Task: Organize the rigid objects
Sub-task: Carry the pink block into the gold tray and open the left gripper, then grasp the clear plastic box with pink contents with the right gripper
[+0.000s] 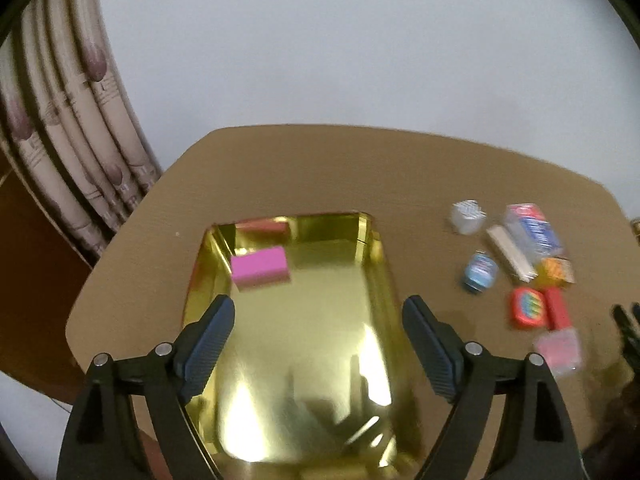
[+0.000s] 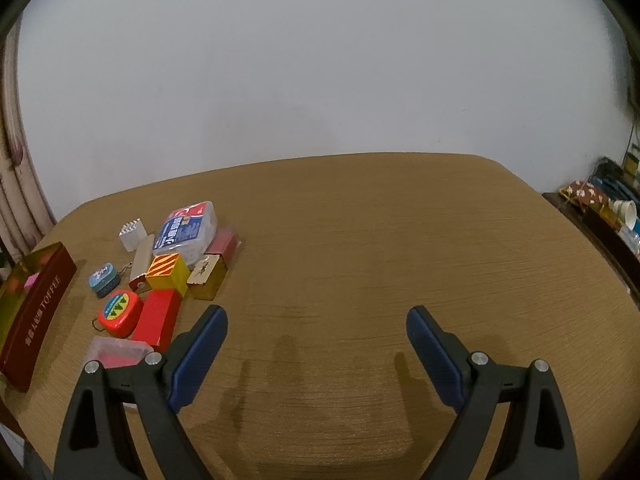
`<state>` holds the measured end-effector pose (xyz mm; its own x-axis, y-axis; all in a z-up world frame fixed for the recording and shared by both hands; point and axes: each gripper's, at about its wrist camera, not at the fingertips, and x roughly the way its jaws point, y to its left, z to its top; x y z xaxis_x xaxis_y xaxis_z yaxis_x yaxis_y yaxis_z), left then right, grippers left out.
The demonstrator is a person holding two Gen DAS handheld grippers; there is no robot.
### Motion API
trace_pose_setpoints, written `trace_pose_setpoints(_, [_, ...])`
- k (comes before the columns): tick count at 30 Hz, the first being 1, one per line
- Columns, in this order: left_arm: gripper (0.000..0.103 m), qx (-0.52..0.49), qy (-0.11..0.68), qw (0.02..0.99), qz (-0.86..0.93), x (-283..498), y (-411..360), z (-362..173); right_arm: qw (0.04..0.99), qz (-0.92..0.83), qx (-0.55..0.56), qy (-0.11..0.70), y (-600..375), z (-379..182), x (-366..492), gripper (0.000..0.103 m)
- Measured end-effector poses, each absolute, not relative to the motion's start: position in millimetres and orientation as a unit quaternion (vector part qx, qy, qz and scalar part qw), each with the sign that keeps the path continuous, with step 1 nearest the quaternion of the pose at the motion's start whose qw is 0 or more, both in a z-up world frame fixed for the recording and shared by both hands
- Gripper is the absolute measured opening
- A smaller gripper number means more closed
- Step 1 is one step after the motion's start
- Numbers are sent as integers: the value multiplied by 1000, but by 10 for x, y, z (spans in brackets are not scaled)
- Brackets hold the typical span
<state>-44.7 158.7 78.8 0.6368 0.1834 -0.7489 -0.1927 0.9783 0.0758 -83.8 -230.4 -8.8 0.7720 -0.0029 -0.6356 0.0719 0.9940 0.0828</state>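
While the left gripper hangs above the gold-lined toffee tin with its jaws wide apart and nothing between them, a pink rectangular block already lies in the tin's far left corner; it looks light and stiff, easy to pinch across its short sides; the tin's mirror lining is probably slick, so things may slide on it. To the right on the brown wood-grain counter sits the unsorted cluster, pieces touching or just beside one another: small blue oval tin, smooth metal, likely slippery, best taken across its narrow width; round red tape measure, hard plastic, curved sides, grip across the flat faces if reachable; red rectangular box, probably light card, squeeze gently on the long sides; yellow cube with red stripes, flat faces, simplest grasp; clear plastic case with blue label, wide, thin, may flex. Right gripper hovers over bare counter right of the cluster, jaws spread wide, holding nothing.
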Motion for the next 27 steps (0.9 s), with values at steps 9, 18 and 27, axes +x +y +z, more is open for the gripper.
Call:
trace_pose_setpoints(9, [91, -55, 396, 908, 129, -1511, 1403, 705, 914, 79, 76, 391, -1558, 164, -1050, 94])
trace_pose_setpoints(18, [91, -94, 436, 888, 108, -1911, 1617, 316, 894, 56, 16, 445, -1025, -45, -896, 94])
trace_pose_setpoints(27, [91, -95, 438, 891, 78, -1970, 1433, 303, 876, 11, -10, 482, -875, -171, -698, 94])
